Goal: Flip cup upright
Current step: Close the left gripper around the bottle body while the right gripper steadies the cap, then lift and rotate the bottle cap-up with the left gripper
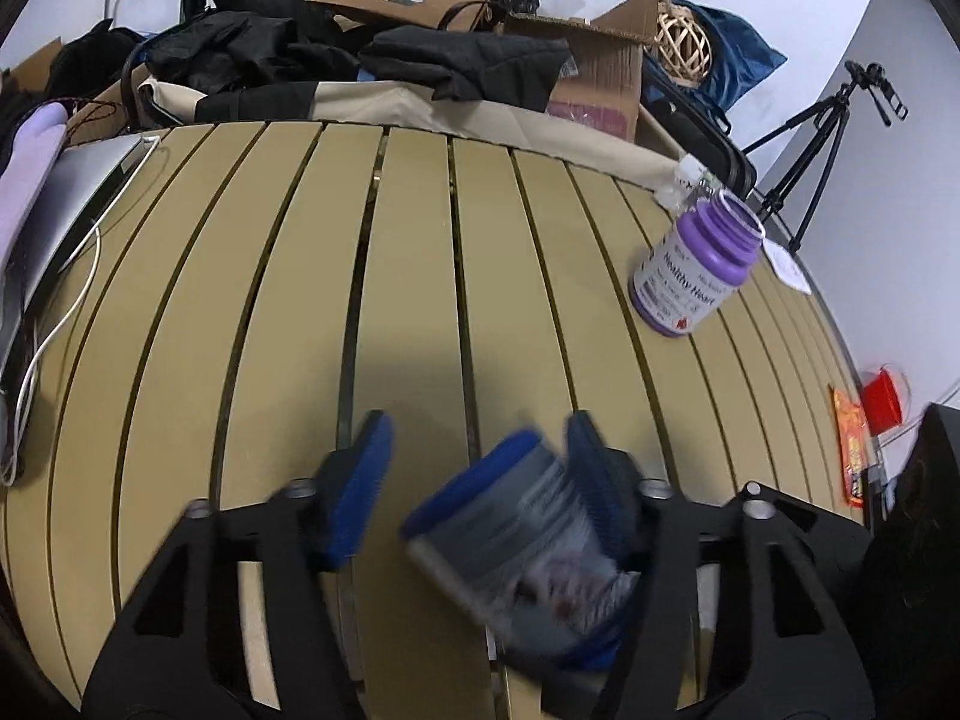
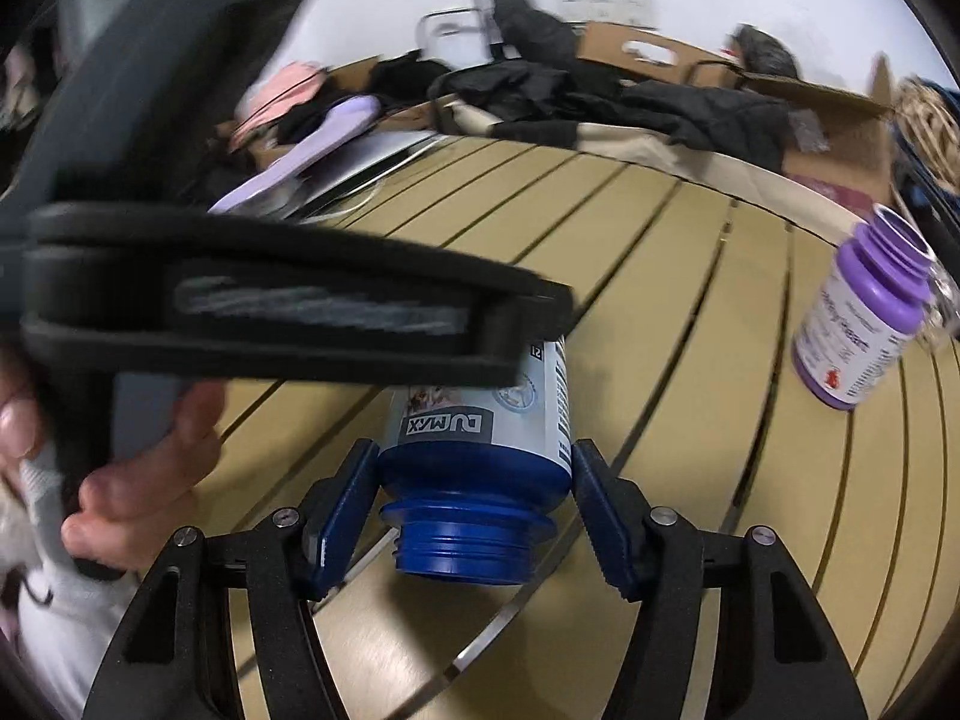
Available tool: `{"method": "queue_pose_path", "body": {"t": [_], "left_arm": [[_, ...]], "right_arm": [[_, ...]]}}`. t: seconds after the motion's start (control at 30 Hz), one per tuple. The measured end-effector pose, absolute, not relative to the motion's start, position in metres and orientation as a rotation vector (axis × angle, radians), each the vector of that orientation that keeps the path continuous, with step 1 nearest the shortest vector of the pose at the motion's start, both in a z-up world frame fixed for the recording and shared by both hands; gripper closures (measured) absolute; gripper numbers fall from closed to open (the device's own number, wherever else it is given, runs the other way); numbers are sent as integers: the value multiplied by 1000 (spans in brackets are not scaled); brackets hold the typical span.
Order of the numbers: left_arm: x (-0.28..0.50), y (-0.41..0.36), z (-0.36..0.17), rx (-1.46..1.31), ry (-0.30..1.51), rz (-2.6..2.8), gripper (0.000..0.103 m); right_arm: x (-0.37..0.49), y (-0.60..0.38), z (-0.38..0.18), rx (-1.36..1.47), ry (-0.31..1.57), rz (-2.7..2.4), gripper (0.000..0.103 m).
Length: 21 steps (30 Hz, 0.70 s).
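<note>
The blue bottle [image 2: 480, 414], the container this task concerns, is upside down between both tools, its threaded neck pointing toward the right wrist camera and its label reading inverted. The right tool [image 2: 474, 510] has its blue pads on either side of the bottle's shoulder; the left pad looks to be in contact while the right one stands just off the label edge, so the jaws are spread and I cannot call it a firm grip. From the left wrist view the same bottle [image 1: 528, 546] is motion-blurred and leans against the right-hand pad of the left tool [image 1: 480, 486], whose other pad stands well apart from it, so that tool is released. In the right wrist view, the left tool's black body [image 2: 288, 312] crosses above the bottle and hides its base, and a bare hand [image 2: 138, 468] grips the handle to the bottle's left.

The slatted tan desk [image 1: 414, 276] lies beneath the bottle. Beyond the bottle and to its right stands a purple bottle [image 1: 699, 264], upright with its cap off. Farther back from the blue bottle, past the desk's edge, dark clothes [image 1: 468, 60] and cardboard boxes [image 1: 600, 66] are heaped.
</note>
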State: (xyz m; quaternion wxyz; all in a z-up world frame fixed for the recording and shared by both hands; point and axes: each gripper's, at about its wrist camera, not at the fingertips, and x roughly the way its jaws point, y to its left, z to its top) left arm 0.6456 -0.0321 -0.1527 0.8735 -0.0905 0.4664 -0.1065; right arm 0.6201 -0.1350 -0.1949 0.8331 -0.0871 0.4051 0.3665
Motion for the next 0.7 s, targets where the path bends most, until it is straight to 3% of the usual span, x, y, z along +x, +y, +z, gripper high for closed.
{"method": "queue_pose_path", "body": {"t": [0.27,0.4,0.7], "left_arm": [[636,-24,-155,-177,887,-173,56],[637,-22,-155,-167,861,-144,56],[630,-26,-153,-59,804,-82,56]], "right_arm": [[623,-148,-198,-202,844,769,31],[627,-160,-198,-223,828,729,23],[646,-185,-193,-188,822,599,23]]}}
